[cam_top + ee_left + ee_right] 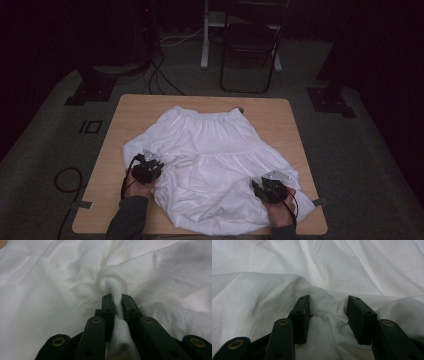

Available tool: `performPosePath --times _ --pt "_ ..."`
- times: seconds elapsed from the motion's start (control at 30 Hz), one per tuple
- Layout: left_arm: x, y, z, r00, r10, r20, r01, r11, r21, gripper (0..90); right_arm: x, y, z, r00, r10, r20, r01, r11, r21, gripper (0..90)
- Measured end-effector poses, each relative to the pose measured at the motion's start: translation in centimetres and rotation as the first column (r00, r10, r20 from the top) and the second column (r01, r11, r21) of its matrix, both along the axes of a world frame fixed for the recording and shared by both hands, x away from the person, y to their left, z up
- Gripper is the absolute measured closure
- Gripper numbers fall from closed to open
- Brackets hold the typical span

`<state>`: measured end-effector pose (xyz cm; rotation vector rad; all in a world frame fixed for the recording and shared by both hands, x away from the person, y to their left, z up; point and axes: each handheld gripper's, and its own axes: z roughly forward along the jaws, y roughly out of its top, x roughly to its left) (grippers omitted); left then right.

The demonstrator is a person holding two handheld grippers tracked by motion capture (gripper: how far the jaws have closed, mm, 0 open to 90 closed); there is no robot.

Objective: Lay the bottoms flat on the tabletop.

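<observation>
so, left gripper (118, 302): pinching a fold of the white skirt (215, 165)
right gripper (328, 315): spread, cloth bunched between, not pinched
risk: one-sided pull would drag the skirt askew on the table (130, 107)

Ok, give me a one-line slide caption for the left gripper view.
Left gripper pinching a bunched fold of the white skirt between its two black jaws.

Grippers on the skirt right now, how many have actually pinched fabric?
1. The left gripper, at the white skirt's near-left part, is shut on a bunched fold. The right gripper, at the near-right hem, straddles a fold with its jaws apart, not pinching.
</observation>
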<state>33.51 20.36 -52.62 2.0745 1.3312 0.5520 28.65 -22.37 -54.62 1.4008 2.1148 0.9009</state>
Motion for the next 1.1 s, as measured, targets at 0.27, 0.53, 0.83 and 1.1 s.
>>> performPosePath --times 0.27,0.53,0.83,1.1 --pt "-2.4 2.5 0.0 0.9990 0.044 -0.001 -0.044 0.9989 0.014 81.9 0.0 0.0 0.0 1.0000 -0.002 -0.001 0.002 1.0000 0.000 54.1" --pt "-4.8 5.4 0.2 0.9939 0.110 0.008 -0.110 0.9939 0.008 81.8 0.1 -0.2 0.1 0.9999 -0.013 -0.005 0.013 0.9999 0.003 56.8" --pt "-6.5 8.1 0.4 0.9833 0.181 0.017 -0.180 0.9833 -0.025 77.6 0.2 -0.2 0.1 0.9998 -0.017 -0.005 0.017 0.9999 0.002 57.0" --pt "-6.1 6.7 3.4 0.9849 0.149 0.089 -0.146 0.9887 -0.034 60.5 0.2 -0.2 0.1 0.9999 -0.016 -0.004 0.016 0.9999 0.002 57.0"
